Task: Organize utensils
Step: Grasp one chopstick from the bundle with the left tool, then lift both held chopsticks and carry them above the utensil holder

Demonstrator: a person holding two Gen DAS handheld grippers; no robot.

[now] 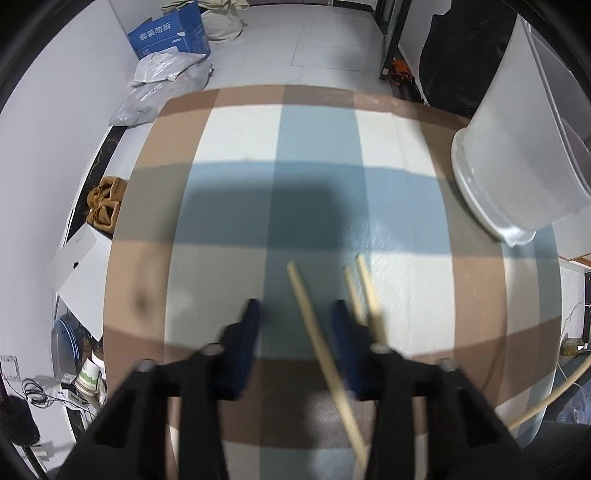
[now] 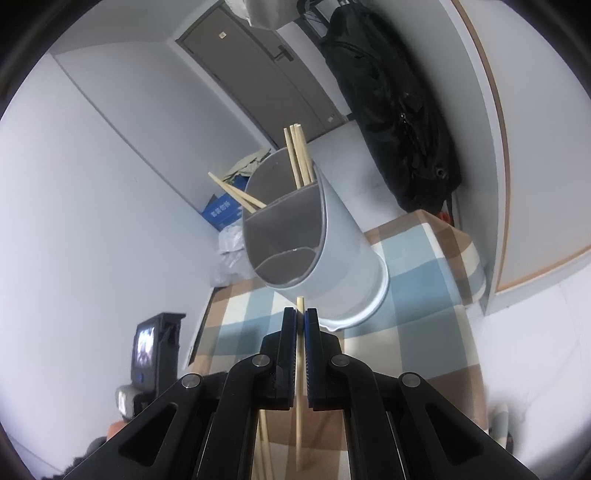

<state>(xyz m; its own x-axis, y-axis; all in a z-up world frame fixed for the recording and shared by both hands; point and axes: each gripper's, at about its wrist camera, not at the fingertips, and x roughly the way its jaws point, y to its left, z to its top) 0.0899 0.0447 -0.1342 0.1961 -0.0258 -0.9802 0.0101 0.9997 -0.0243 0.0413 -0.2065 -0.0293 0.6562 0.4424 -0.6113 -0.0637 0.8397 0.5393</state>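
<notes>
White walls (image 2: 92,177) around me, pale tiled floor (image 1: 295,40) beyond a table under a checked cloth (image 1: 236,155) of brown, blue and white. Grey door (image 2: 258,62) in the far corner, black bag (image 2: 399,110) hanging beside it. Blue cardboard box (image 1: 170,33) and grey plastic mailers (image 1: 162,70) on the floor by the wall, a brown cloth bundle (image 1: 105,203) left of the table

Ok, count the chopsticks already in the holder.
5. Three chopsticks stand at the far end of the holder; two chopsticks lean out over its left rim. Others may be hidden inside.
</notes>
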